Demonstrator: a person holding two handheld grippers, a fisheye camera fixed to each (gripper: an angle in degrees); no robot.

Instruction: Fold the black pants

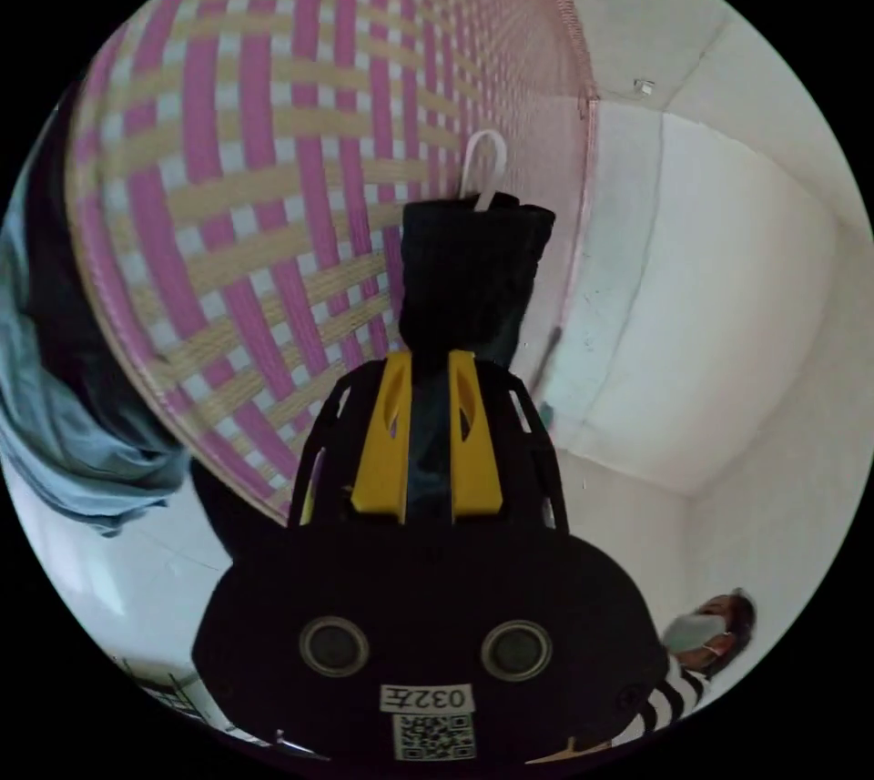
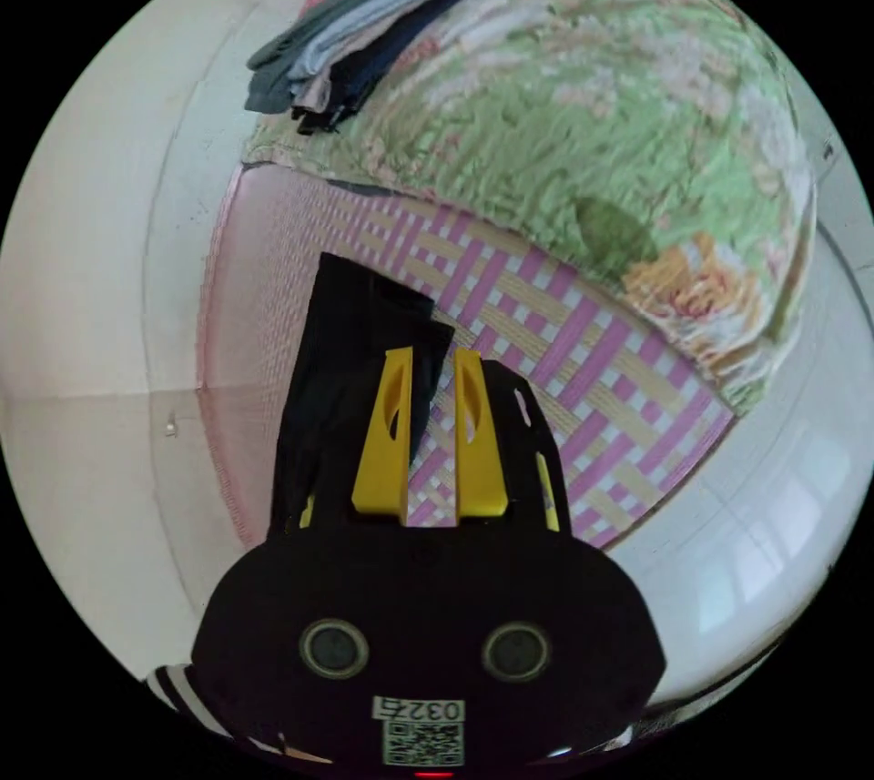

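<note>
In the left gripper view, the black pants (image 1: 473, 266) rise as a bunched fold from between the yellow jaws of my left gripper (image 1: 428, 357), which is shut on them. A white drawstring loop (image 1: 482, 166) sticks out of the fold's far end. In the right gripper view, another part of the black pants (image 2: 350, 361) hangs along the left jaw, and its edge runs into the narrow gap of my right gripper (image 2: 428, 352), which is shut on it. Behind both grippers lies a pink and yellow woven mat (image 1: 264, 161).
A stack of folded clothes (image 2: 364, 15) rests on a green floral blanket (image 2: 592, 106) beyond the woven mat (image 2: 564, 334). Blue-grey cloth (image 1: 55, 416) hangs at the left edge. A person in a striped sleeve (image 1: 674, 698) is at the lower right. White walls surround the mat.
</note>
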